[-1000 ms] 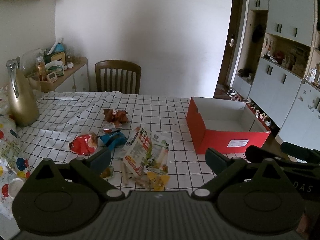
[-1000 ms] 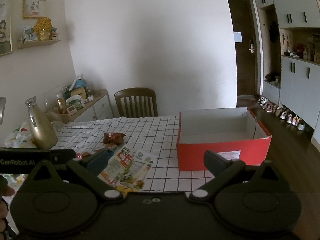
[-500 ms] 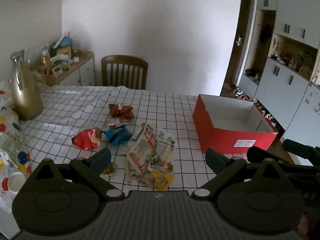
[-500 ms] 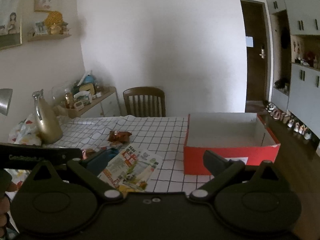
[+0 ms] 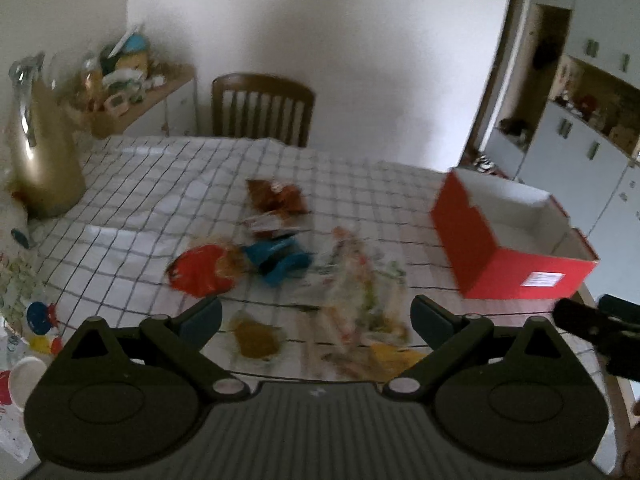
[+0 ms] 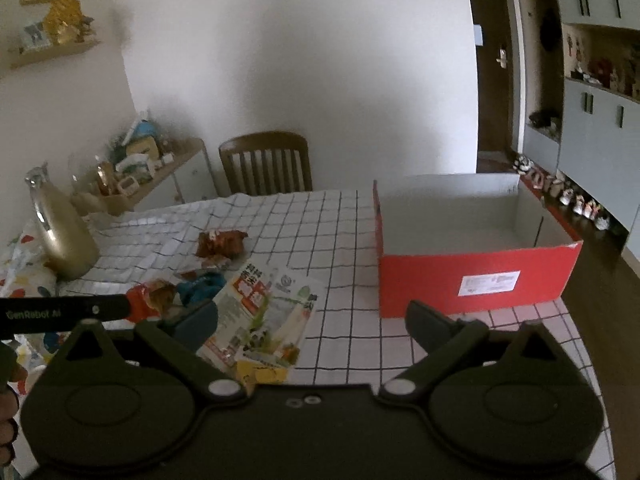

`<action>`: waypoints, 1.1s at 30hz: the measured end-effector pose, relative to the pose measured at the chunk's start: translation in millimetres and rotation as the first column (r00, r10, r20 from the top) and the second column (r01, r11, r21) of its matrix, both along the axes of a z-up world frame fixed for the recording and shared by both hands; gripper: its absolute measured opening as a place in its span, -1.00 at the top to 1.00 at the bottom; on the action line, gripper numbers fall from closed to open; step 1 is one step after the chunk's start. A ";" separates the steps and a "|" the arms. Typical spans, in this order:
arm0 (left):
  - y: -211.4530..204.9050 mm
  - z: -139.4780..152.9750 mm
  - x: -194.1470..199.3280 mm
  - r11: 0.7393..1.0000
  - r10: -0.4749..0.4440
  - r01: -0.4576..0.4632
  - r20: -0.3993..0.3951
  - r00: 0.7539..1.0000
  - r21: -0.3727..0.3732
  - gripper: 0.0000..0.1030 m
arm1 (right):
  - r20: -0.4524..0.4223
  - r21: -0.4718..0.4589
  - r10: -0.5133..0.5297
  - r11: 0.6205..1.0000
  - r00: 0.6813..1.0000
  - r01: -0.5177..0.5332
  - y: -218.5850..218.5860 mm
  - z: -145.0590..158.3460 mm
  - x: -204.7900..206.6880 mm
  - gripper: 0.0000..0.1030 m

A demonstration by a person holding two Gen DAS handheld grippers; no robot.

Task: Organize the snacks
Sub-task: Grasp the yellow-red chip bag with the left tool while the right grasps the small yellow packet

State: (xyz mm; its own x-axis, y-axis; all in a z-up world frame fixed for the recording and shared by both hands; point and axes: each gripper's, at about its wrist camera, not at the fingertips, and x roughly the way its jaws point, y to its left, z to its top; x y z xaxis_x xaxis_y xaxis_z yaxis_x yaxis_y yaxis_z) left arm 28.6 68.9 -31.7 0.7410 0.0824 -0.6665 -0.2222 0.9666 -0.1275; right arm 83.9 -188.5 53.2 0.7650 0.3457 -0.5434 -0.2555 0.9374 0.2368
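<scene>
That checked surface (image 6: pixel 352 248) is slippery-looking cloth, so with both your left gripper (image 5: pixel 316 314) and right gripper (image 6: pixel 310 320) jaws spread wide and empty (the right's just eased in slightly), you'd probably bunch it scooping the big flat packet (image 6: pixel 264 308) ahead of them.

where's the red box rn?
The red box sits open and empty on the right side of the checked table in both views, apart from the big snack packet to its left.
</scene>
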 end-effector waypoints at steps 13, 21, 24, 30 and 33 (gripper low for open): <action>110.0 -33.2 63.8 0.999 0.040 -0.040 -0.076 0.996 0.003 -0.95 | -0.155 -0.089 0.026 0.995 0.988 -0.040 50.2 -38.1 36.2 -0.58; 129.9 -61.8 103.4 0.935 -0.316 0.341 -0.207 0.926 0.100 -0.95 | -0.230 -0.141 0.111 0.979 0.967 -0.145 79.7 -58.3 50.4 -0.53; 129.6 -71.9 113.9 0.843 -0.471 0.517 -0.262 0.842 0.148 -0.95 | -0.260 -0.149 0.139 0.972 0.956 -0.182 88.8 -65.6 52.4 -0.51; 137.4 -84.6 139.7 0.725 -0.586 0.663 -0.339 0.736 0.186 -0.95 | -0.303 -0.174 0.158 0.960 0.940 -0.218 102.6 -78.9 54.7 -0.48; 142.0 -91.5 153.1 0.696 -0.615 0.700 -0.372 0.695 0.159 -0.95 | -0.327 -0.177 0.160 0.958 0.931 -0.226 108.9 -87.6 59.1 -0.47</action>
State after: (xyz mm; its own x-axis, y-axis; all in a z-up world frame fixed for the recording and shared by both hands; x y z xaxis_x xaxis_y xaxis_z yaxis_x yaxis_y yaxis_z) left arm 181.7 210.9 -123.2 0.4651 -0.1508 -0.8723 0.5019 0.8566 0.1195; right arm 143.0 -79.6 -34.4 0.4792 0.3236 -0.8159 -0.3824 0.9137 0.1378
